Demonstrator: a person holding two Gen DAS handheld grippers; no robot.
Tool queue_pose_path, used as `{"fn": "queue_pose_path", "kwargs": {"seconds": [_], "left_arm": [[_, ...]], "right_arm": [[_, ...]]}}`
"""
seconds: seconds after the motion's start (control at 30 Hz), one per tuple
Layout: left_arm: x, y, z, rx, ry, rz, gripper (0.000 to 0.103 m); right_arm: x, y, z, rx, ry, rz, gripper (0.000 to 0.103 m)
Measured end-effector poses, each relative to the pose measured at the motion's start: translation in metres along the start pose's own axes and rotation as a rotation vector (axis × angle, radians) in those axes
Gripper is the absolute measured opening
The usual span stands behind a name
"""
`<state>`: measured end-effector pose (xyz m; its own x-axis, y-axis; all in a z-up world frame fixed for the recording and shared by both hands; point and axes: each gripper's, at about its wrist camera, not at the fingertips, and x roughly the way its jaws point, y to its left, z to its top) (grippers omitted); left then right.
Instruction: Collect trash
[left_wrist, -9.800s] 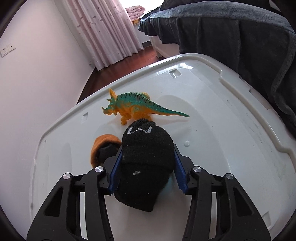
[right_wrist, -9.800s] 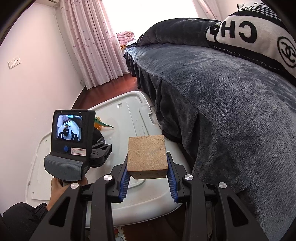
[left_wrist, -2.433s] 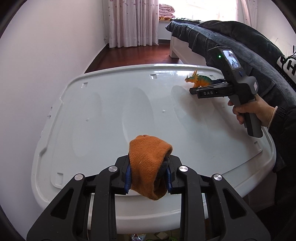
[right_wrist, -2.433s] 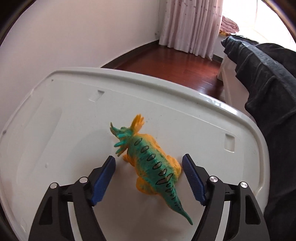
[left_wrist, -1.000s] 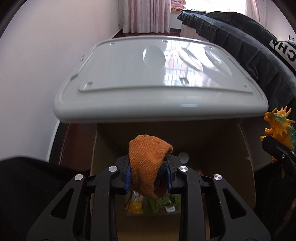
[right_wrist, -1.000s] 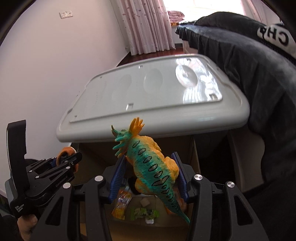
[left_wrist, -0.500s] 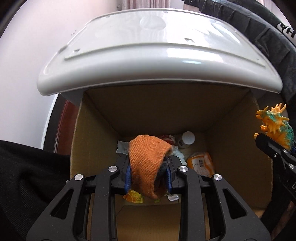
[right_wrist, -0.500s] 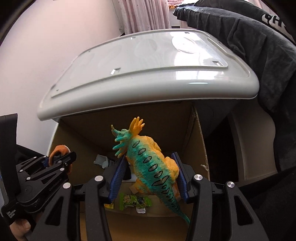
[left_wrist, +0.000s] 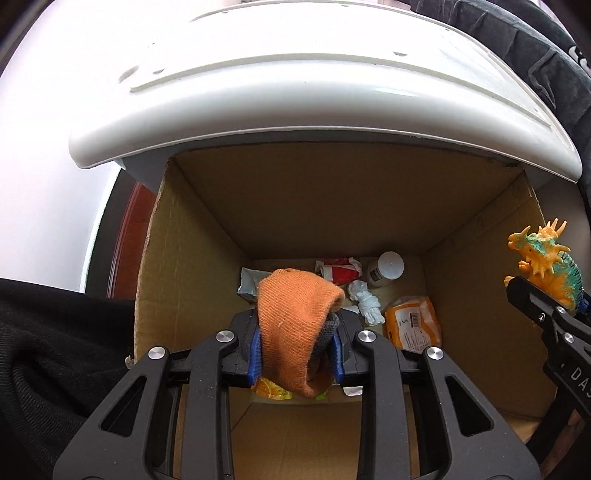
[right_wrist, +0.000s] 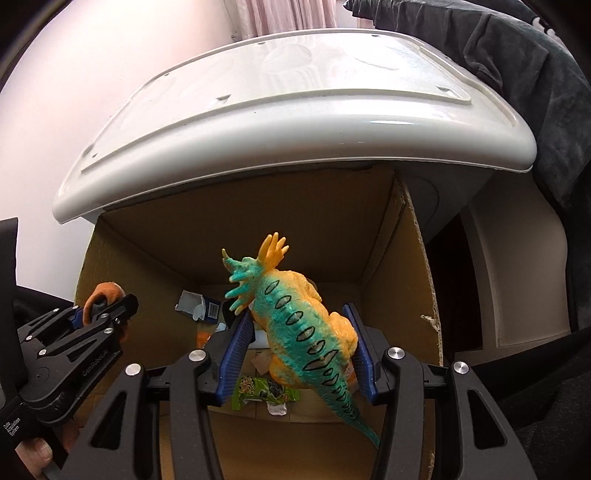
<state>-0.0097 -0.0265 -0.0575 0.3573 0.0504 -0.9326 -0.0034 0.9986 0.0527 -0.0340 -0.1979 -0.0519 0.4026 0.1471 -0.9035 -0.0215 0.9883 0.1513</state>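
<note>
My left gripper (left_wrist: 295, 343) is shut on an orange knit sock (left_wrist: 295, 317) and holds it over the open cardboard box (left_wrist: 192, 229). My right gripper (right_wrist: 301, 347) is shut on an orange and teal toy dinosaur (right_wrist: 295, 317), also above the box (right_wrist: 391, 258). The dinosaur shows at the right edge of the left wrist view (left_wrist: 546, 266). The sock and left gripper show at the left of the right wrist view (right_wrist: 105, 295). Trash lies on the box floor: an orange packet (left_wrist: 413, 325), a white bottle (left_wrist: 386, 269), crumpled tissue (left_wrist: 365, 301), a green wrapper (right_wrist: 262, 393).
A white plastic lid (left_wrist: 295, 96) forms a table top that overhangs the box's far side. A dark blanket on a bed (right_wrist: 517, 55) hangs at the right. A white wall (left_wrist: 44, 147) is on the left.
Both grippers have moved forward and tilted down over the box, so more of its floor and trash shows. Both holds are unchanged.
</note>
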Motion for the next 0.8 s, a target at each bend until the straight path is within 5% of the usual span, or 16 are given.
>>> {"fn": "queue_pose_path", "kwargs": {"seconds": [0.17,0.2,0.23,0.3,0.8], "left_arm": [[-0.002,0.0,-0.002,0.001,-0.009,0.001,0.028],[-0.002,0.0,-0.002,-0.002,-0.012,0.003,0.037],[-0.004,0.0,-0.003,-0.004,-0.014,0.008,0.062],[-0.008,0.002,-0.003,-0.014,-0.032,0.053,0.085],[-0.017,0.0,-0.003,0.002,-0.054,0.041,0.085]], "right_arm": [[-0.003,-0.001,0.001,-0.009,-0.003,0.007,0.05],[-0.004,0.0,0.001,-0.013,-0.002,0.014,0.051],[-0.003,0.002,0.001,-0.015,-0.001,0.011,0.053],[-0.006,0.003,0.002,-0.015,-0.012,-0.011,0.08],[-0.019,-0.006,0.004,0.036,-0.061,-0.011,0.08]]}}
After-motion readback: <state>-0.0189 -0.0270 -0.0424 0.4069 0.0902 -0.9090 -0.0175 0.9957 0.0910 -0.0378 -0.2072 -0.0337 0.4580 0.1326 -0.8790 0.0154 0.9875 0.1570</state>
